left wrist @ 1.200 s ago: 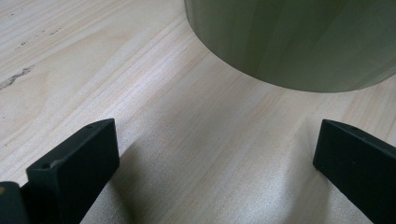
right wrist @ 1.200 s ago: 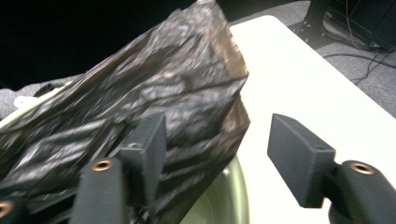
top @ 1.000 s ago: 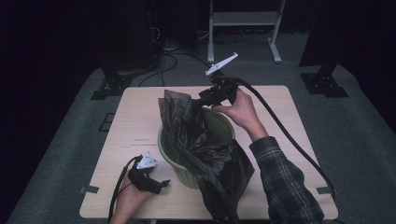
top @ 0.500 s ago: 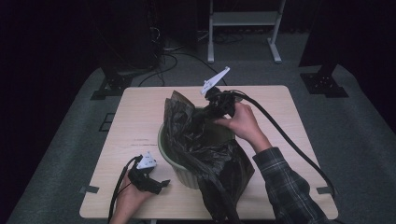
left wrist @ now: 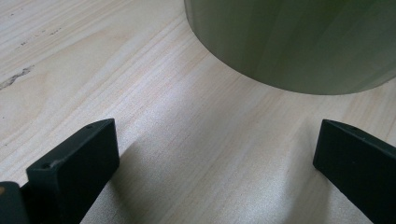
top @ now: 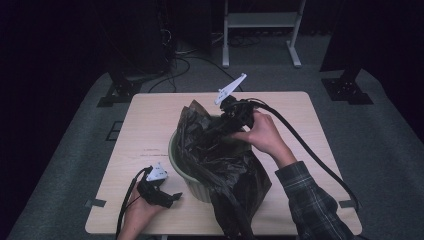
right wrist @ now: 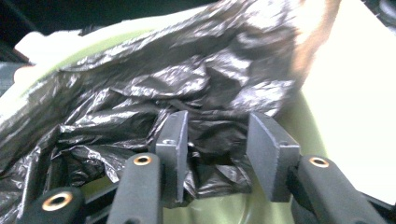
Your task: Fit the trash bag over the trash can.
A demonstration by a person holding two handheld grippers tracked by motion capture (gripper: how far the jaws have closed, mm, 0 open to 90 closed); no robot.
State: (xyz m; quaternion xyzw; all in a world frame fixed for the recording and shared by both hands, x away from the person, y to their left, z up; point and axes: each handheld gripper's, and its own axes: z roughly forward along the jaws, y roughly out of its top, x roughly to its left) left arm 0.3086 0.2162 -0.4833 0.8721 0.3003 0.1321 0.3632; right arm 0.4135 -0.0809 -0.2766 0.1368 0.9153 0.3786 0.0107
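A pale green bin (top: 192, 184) stands mid-table with a crumpled black bag (top: 220, 160) draped in and over it, spilling toward the near right. My right gripper (top: 227, 122) reaches into the bag at the bin's far rim. In the right gripper view its jaws (right wrist: 217, 140) have just been opening and stand apart, with loose folds of the bag (right wrist: 187, 79) between them, not pinched. The bin's rim (right wrist: 93, 44) runs behind. My left gripper (top: 172, 197) rests on the table (top: 145, 125) at the bin's near left, open and empty (left wrist: 215, 154), facing the bin's wall (left wrist: 289, 42).
The right gripper's thick cable (top: 310, 150) loops across the table's right side. Tape tabs (top: 95, 203) mark the near edges. Beyond the table are a white frame (top: 260, 30), floor cables (top: 185, 60) and black stand feet (top: 117, 90).
My right hand has drawn nearer over the bin, carrying its gripper down into the bag. The bag's far flap has shifted slightly right. The left gripper has stayed put.
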